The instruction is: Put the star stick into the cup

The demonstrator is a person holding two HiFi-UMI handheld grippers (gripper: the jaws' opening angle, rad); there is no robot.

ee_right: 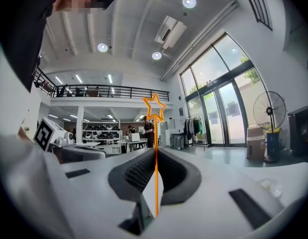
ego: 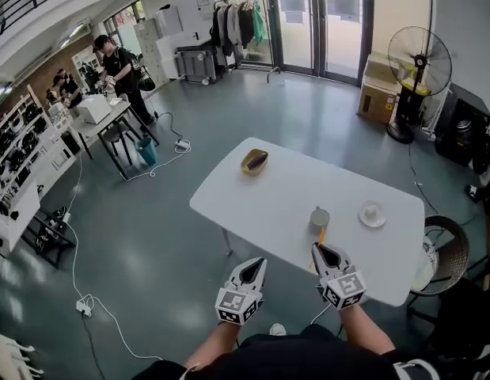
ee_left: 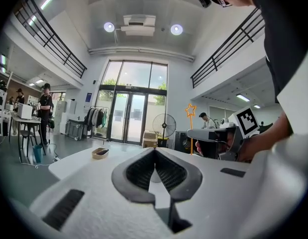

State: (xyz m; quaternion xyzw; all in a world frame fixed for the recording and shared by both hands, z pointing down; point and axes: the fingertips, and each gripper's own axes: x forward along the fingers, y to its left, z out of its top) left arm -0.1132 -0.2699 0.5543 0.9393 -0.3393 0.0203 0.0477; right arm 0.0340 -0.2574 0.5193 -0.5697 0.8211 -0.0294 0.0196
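Between the closed jaws of our right gripper [ego: 320, 249] we hold the star stick [ee_right: 155, 138]. It is pinched low on its thin orange shaft, so it stands upright with its outlined star well above the jaw tips. That gripper points level over the near edge of the white table [ego: 292, 184]. The cup [ego: 319, 218] stands on the table just beyond the stick, near the same edge, and the stick is outside it. Our left gripper [ego: 259, 264] is beside the right one, just short of the near edge and over the floor. Its jaws meet at the tips with nothing between them. Right of the cup, towards the table's right edge, sits a small white dish [ego: 372, 214]. Near the far left corner rests a yellow bowl [ego: 254, 161] with something dark in it. Well beyond the far right corner, a fan [ego: 419, 60] stands on the floor.
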